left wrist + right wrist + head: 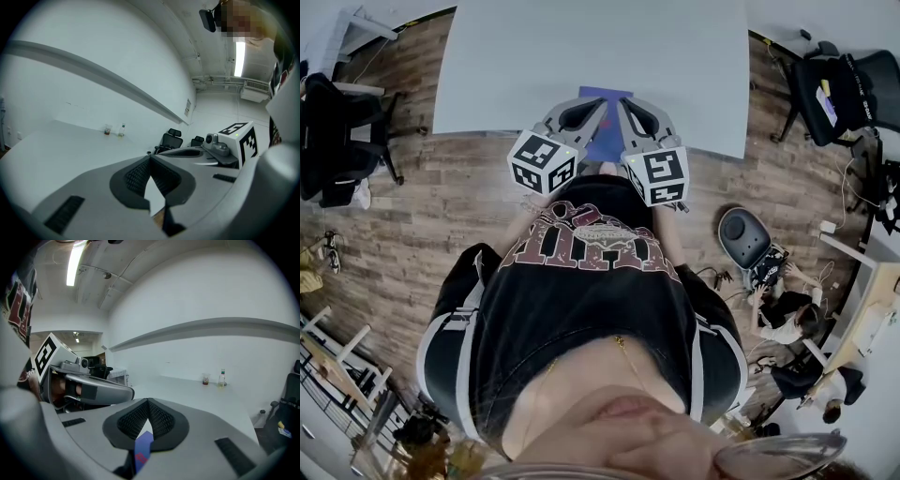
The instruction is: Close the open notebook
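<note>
A purple-blue notebook point(606, 139) lies flat at the near edge of the white table point(581, 47), cover up, and looks closed. Both grippers hover just above it, side by side and angled toward each other. My left gripper point(596, 103) is shut, its ribbed pads point(140, 176) meeting at the tip with nothing between them. My right gripper point(624, 103) is also shut and empty. In the right gripper view, a strip of the notebook point(143, 448) with a red mark shows below the closed jaws. The grippers hide the notebook's side edges.
A small cup point(206, 379) and a little bottle point(221, 378) stand at the table's far end. Black office chairs point(333, 141) point(834, 89) stand on the wood floor at either side. A person sits on the floor at the right point(787, 323).
</note>
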Demonstrator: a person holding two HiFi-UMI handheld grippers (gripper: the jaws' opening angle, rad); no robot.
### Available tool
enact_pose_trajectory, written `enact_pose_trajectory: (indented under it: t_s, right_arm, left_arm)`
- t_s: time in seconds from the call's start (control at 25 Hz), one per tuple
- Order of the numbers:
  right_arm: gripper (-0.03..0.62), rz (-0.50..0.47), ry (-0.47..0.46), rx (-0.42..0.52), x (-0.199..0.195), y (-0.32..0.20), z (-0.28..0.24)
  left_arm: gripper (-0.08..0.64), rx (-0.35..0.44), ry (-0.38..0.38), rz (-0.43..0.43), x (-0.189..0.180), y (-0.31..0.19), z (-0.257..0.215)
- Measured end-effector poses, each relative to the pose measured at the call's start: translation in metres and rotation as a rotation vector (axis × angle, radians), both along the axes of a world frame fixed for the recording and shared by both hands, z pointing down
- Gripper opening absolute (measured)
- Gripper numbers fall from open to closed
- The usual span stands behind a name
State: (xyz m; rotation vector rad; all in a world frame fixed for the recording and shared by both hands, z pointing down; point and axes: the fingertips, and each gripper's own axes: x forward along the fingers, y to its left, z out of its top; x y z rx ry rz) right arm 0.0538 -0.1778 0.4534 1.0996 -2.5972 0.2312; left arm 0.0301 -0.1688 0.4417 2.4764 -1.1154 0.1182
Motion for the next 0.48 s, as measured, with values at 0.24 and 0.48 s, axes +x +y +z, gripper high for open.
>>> enact_pose_trajectory:
  t_s: [0.24, 0.48]
  right_arm:
    - [0.018, 0.002, -0.007, -0.005, 0.0014, -0.0009, -0.001]
    - [0.018, -0.005, -0.007, -0.002, 0.0052, -0.0006, -0.0026]
  left_arm:
    - [0.048, -0.002, 0.002, -0.001, 0.001, -0.0007, -0.0003]
    - [0.048, -0.001, 0.006, -0.001, 0.0056, -0.0013, -0.0041]
